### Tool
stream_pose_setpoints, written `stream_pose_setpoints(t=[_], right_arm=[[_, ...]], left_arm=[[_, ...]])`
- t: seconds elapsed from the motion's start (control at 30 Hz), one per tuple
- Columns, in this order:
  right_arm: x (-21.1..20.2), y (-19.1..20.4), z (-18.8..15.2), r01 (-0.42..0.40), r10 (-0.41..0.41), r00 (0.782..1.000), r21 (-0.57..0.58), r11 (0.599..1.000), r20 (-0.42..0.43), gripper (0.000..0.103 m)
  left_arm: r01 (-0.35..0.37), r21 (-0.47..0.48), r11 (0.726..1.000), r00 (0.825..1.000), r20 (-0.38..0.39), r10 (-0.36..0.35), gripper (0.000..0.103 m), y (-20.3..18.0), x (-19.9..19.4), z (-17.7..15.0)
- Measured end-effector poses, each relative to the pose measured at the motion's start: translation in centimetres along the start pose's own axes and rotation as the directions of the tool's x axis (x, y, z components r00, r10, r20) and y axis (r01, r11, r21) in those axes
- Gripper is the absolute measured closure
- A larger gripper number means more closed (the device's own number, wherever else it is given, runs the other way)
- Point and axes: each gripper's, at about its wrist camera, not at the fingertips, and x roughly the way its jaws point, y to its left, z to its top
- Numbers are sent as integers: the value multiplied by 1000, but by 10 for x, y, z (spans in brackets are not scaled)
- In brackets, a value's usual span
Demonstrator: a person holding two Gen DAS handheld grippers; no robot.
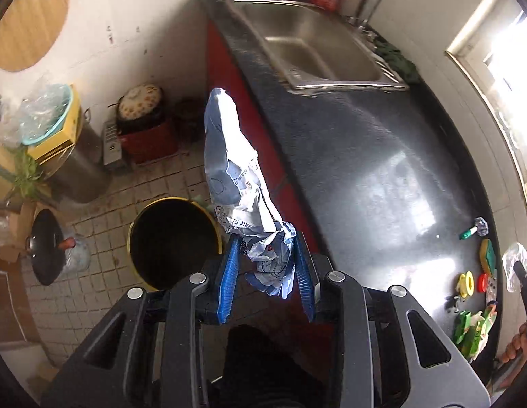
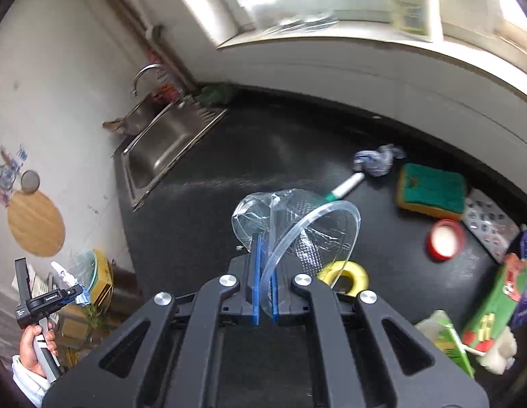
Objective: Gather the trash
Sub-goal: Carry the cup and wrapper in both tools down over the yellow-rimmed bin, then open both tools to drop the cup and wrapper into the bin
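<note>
Kitchen, dark surface (image 1: 382, 156) with sink (image 1: 317, 51) at upper centre. Left claw (image 1: 267, 265), partly closed, pinches a crumpled blue-and-white wrapper (image 1: 229, 156) hanging beside the yellow-rimmed bin (image 1: 175, 238), lower left. Right claw (image 2: 264, 292) is clamped tight on a clear plastic lid (image 2: 307, 227). Step: carrying trash to the bin. Next: centre over the opening, release. Wrapper print is Chinese, only partly legible.

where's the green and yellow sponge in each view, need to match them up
Left wrist view: the sponge sits at the far right edge on the dark counter, above the red lid.
Right wrist view: the sponge lies right of centre, above the same red lid.
Shared landmark: the steel sink, top centre in the left view, upper left in the right view.
</note>
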Motion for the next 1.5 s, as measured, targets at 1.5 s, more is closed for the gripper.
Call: stream_pose_setpoints(t=[1.5], right_arm=[[327, 390, -149, -449, 55, 727, -414, 792, -684, 91]], left_arm=[[-42, -337, 940, 985, -170, -17, 35, 167, 133, -65]])
